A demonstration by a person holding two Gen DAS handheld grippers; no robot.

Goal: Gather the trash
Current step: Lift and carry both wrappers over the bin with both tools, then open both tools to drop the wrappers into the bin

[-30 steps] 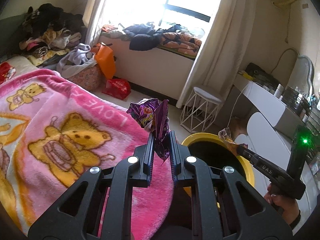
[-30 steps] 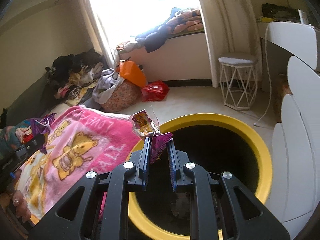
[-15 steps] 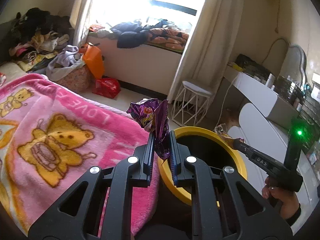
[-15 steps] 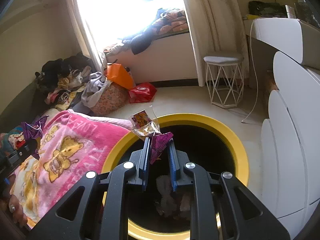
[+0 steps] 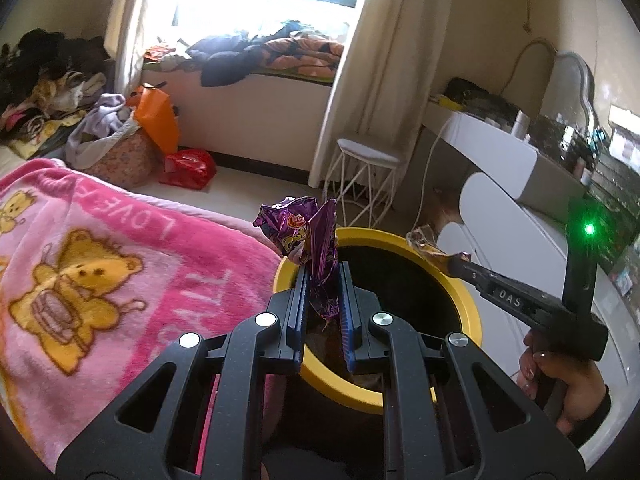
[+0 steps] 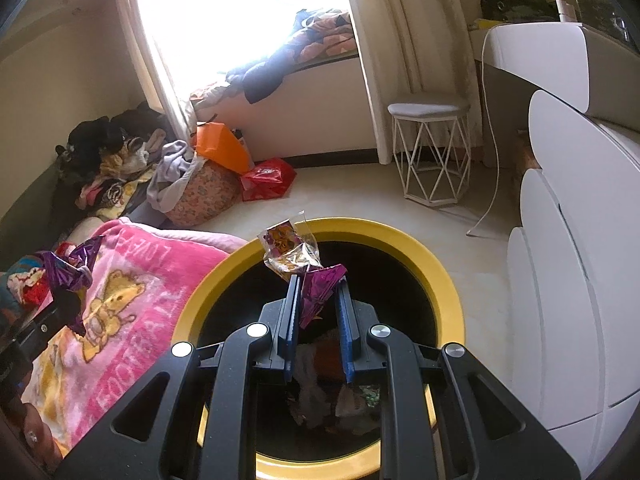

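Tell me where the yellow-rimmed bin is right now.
The yellow-rimmed bin stands on the floor against the pink bear blanket, low and central in the right wrist view, beneath the right claw.

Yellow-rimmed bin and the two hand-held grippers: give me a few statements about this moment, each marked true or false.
1. The left hand-held gripper holds a purple wrapper. True.
2. The right hand-held gripper is empty. False: it grips a clear and purple wrapper.
3. The yellow-rimmed bin already has trash inside. True.
4. The bin stands on the pink blanket. False: it stands on the floor beside it.
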